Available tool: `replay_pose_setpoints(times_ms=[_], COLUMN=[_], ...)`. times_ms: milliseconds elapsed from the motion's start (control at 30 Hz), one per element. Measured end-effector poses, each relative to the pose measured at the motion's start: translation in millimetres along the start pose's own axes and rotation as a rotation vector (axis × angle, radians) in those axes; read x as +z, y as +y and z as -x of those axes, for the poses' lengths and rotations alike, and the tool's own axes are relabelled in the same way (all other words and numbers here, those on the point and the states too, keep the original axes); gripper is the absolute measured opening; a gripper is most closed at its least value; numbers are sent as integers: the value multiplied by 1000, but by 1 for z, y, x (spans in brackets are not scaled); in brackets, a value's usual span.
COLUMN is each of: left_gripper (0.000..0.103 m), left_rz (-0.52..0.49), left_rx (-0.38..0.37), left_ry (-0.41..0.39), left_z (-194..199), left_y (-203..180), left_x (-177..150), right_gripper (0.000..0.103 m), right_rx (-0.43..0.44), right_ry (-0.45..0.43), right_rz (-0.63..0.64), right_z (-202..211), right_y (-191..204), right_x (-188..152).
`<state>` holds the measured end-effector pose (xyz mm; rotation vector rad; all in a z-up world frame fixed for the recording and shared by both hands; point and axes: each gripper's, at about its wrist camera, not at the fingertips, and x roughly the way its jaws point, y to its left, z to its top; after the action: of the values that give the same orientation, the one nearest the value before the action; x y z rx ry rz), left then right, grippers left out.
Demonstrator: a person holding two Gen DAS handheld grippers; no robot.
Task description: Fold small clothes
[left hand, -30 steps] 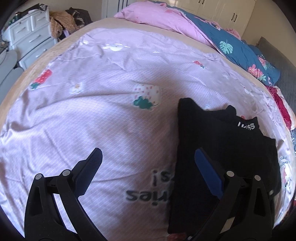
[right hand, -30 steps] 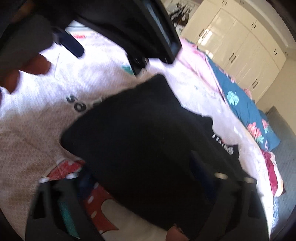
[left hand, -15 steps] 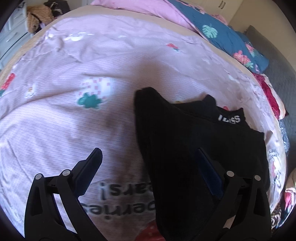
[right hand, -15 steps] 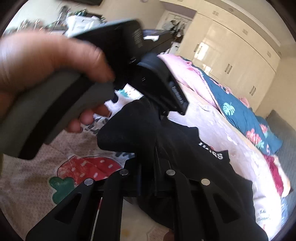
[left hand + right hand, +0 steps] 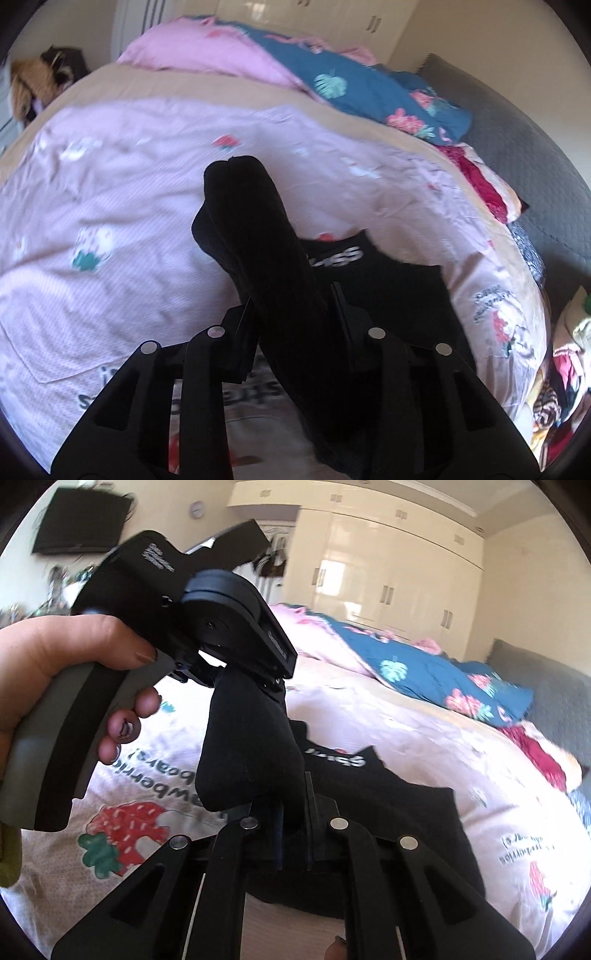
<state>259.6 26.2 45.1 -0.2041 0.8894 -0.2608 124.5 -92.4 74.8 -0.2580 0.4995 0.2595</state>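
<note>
Between both grippers' fingers, black garment (image 5: 280, 280)

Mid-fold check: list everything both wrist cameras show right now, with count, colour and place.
black knit garment: one, black, lifted edge pinched by both grippers, rest on the bed
strawberry-print sheet: one, pale pink, covering the bed
floral duvet: one, blue and pink, heaped at the far side
wardrobe doors: several, cream, back wall
wall television: one, black, upper left
left gripper: black, jaws closing on the garment
right gripper: black, shut on the garment
hand: one, holding the left gripper's handle
</note>
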Motion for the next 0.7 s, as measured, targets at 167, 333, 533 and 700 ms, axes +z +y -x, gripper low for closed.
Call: replay_pose_setpoints(times_ms=[167,333,533,700], left_gripper=[27,27,27,27], left_rz=[-60,-94,-139,-165], left_rx=[-13,-22,-20,-27], left_ry=[-8,2,35,62], left_z=[-2,-9,-27,-41], left_y=[-43,-68,-98,-116], left_x=[7,6,1,-2], right_gripper=[7,7,7,7], right_rx=[-29,-49,-52,-49], right_ry=[-10,-2,27,53], right_rz=[-80,-122,-199,-249], right_z=[13,20,20,22], right_y=[-31,-57,-81,-96], right_x=[-2,-11,-28,-41])
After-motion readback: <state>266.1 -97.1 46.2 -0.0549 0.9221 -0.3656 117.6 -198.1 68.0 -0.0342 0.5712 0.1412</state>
